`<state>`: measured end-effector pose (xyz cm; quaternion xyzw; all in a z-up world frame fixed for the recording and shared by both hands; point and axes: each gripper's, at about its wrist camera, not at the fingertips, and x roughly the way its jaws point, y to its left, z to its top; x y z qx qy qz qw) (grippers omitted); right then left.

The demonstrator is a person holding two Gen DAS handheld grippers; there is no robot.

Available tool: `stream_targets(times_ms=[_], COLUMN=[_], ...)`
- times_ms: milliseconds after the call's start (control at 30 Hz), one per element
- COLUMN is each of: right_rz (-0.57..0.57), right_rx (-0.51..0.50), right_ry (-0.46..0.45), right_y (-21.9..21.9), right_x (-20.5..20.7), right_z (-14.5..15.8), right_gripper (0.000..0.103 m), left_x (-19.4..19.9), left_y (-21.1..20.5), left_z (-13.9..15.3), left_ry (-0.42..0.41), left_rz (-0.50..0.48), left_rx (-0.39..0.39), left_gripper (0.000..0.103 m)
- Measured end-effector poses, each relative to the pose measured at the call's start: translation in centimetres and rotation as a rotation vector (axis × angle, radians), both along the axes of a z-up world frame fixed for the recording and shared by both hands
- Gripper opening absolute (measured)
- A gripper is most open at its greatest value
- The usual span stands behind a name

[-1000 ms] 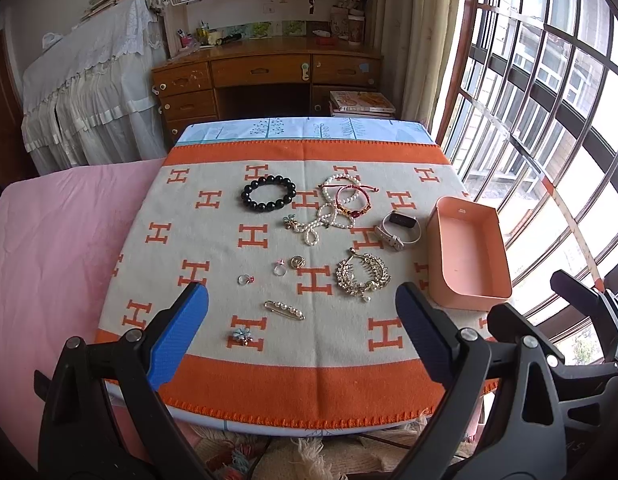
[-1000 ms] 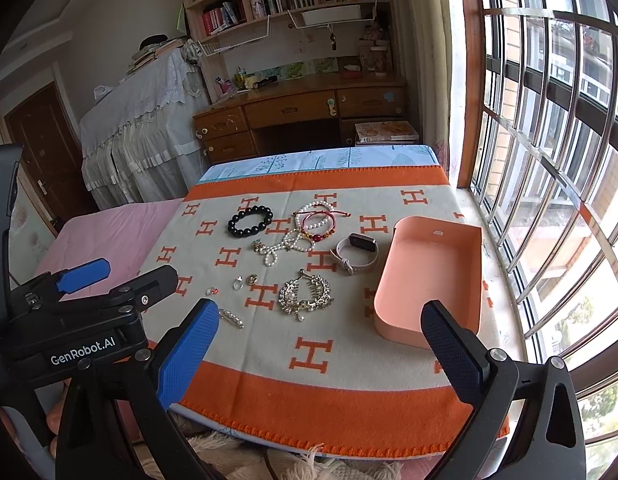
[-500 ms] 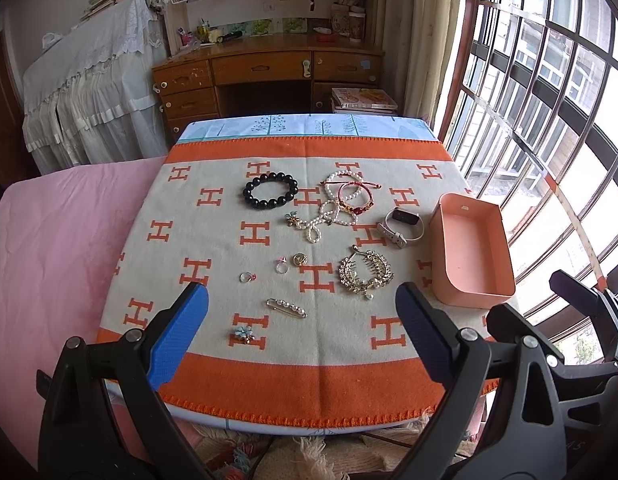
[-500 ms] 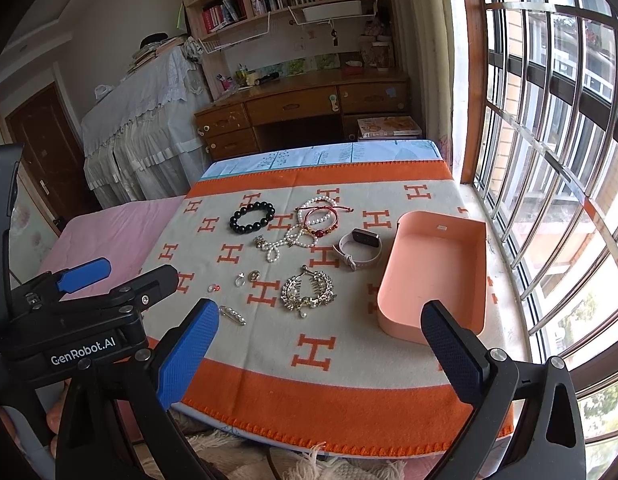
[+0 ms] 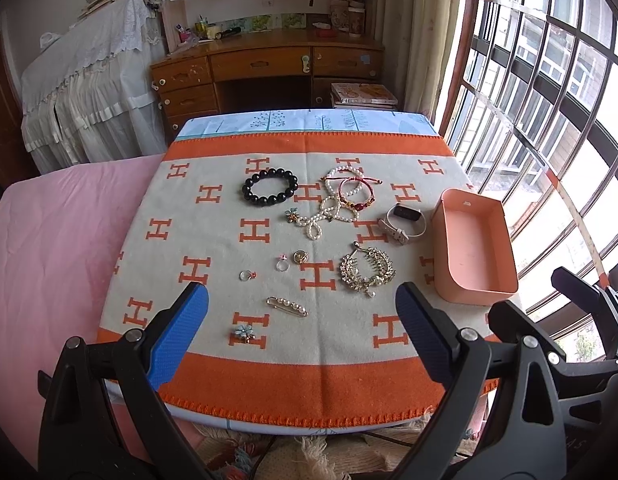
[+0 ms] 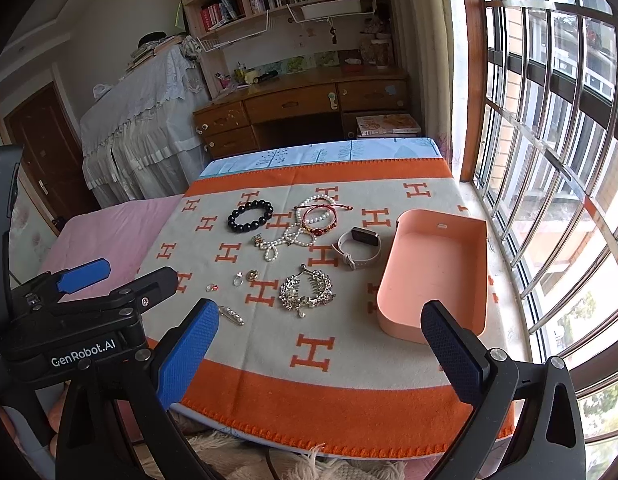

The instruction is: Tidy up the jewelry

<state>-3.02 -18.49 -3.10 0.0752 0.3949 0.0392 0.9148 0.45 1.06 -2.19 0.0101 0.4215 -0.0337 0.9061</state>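
Both the left gripper point(image 5: 301, 312) and right gripper point(image 6: 321, 328) hang wide apart, holding nothing. Ahead of them jewelry lies scattered; the pink tray point(image 6: 479, 264) sits front-right.

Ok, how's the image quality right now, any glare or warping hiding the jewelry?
Left wrist view: even daylight, black bead bracelet and crystal hair comb sharp, window bright but not washing out the blanket. Right wrist view: heavy fisheye bending of the window bars, dark corner vignette, pink tray clear, no glare.
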Motion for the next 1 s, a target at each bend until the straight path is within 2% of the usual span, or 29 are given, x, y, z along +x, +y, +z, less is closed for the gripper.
stream_targets(times_ms=[433, 833, 900, 933, 1000], right_rz=[-0.006, 0.022, 0.018, 0.016, 0.022], right_rx=[0.010, 0.054, 0.052, 0.044, 0.032], right_ry=[0.009, 0.003, 0.011, 0.012, 0.010], right_y=[-0.3, -0.3, -0.4, -0.4, -0.5], right_x=[0.9, 2.2, 2.7, 3.0, 3.8], right_z=[-0.1, -0.2, -0.4, -0.5, -0.4], right_gripper=[0.102, 0.102, 0.102, 0.102, 0.102], left_x=[1.6, 3.5, 4.0, 4.2, 4.7], left_y=[0.5, 0.8, 0.9, 1.0, 1.1], left_z=[-0.5, -0.5, -0.3, -0.2, 0.4], left_ry=[0.036, 0.053, 0.046, 0.038, 0.009], left_rz=[-0.011, -0.061, -0.077, -0.089, -0.105], left_rx=[-0.007, -0.082, -0.113, -0.125, -0.110], left_gripper=[0.094, 0.094, 0.092, 0.088, 0.084])
